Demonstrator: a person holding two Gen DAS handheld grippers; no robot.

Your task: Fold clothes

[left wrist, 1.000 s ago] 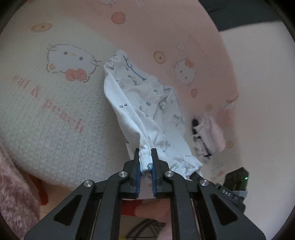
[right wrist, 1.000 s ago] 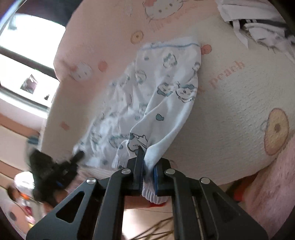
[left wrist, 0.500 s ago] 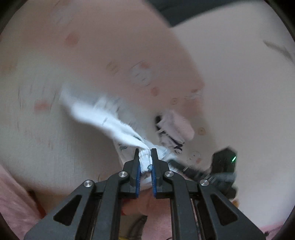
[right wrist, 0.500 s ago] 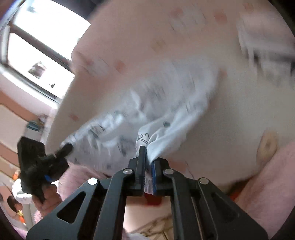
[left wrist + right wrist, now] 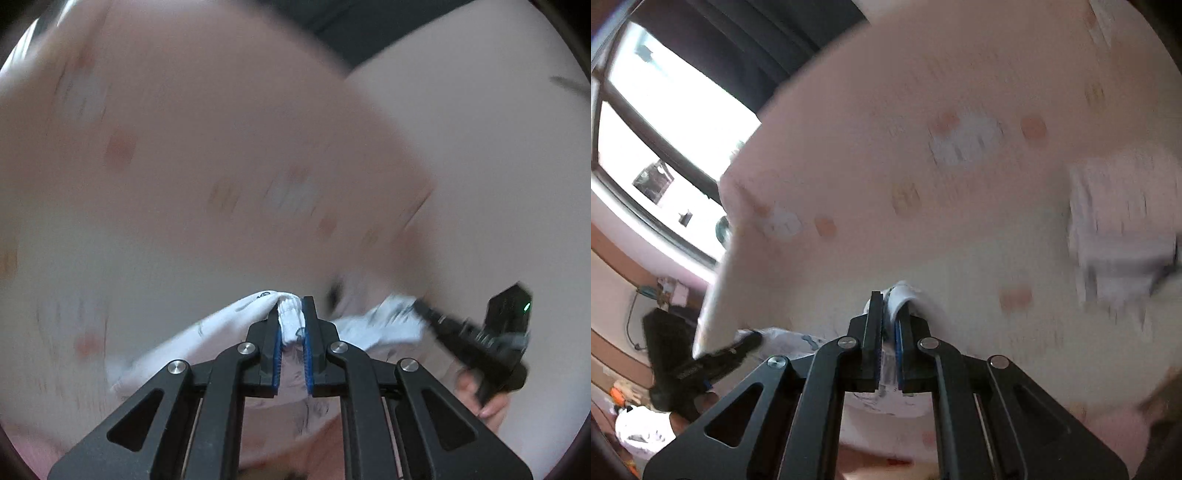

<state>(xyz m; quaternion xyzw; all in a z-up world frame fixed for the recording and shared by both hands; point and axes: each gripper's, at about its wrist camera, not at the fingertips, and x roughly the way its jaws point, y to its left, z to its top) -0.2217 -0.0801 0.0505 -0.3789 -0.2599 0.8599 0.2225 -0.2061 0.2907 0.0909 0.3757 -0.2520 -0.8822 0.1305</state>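
Fingers [image 5: 274, 334] of left gripper [image 5: 291, 314] pinch white printed garment [image 5: 221, 328] cuff, lower centre; right gripper [image 5: 888, 314] clamps other cuff. We risk thin cuff slipping out, or cloth snagging bed [image 5: 960, 240], twisting fold.

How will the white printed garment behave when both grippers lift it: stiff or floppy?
Probably floppy: the garment sags in a curve between the left gripper and the right gripper. It looks thin and light. The gathered cuff bunched in the left gripper likely helps against slipping.
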